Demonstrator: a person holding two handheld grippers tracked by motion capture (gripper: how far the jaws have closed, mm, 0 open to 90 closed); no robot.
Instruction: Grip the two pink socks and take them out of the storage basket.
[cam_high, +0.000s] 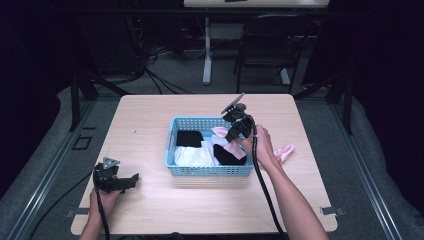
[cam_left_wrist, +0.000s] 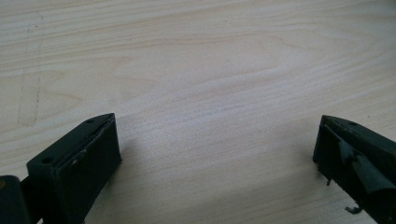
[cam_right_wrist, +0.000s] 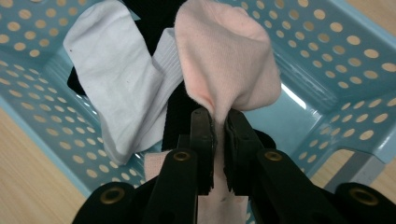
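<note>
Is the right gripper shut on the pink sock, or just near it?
Shut on it. The right gripper has its jaws pinching a fold of the pink sock, which hangs above the blue basket.

A white sock (cam_high: 192, 156) and black socks (cam_high: 189, 138) lie inside; another pink sock (cam_high: 284, 152) rests on the table (cam_high: 150, 125) beside.

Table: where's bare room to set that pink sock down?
Free: the table left of the blue basket, the strip behind it, and the front edge between both forearms. Crowded: the basket's inside, full of socks, and its right side, with the right tool and another pink sock.
</note>
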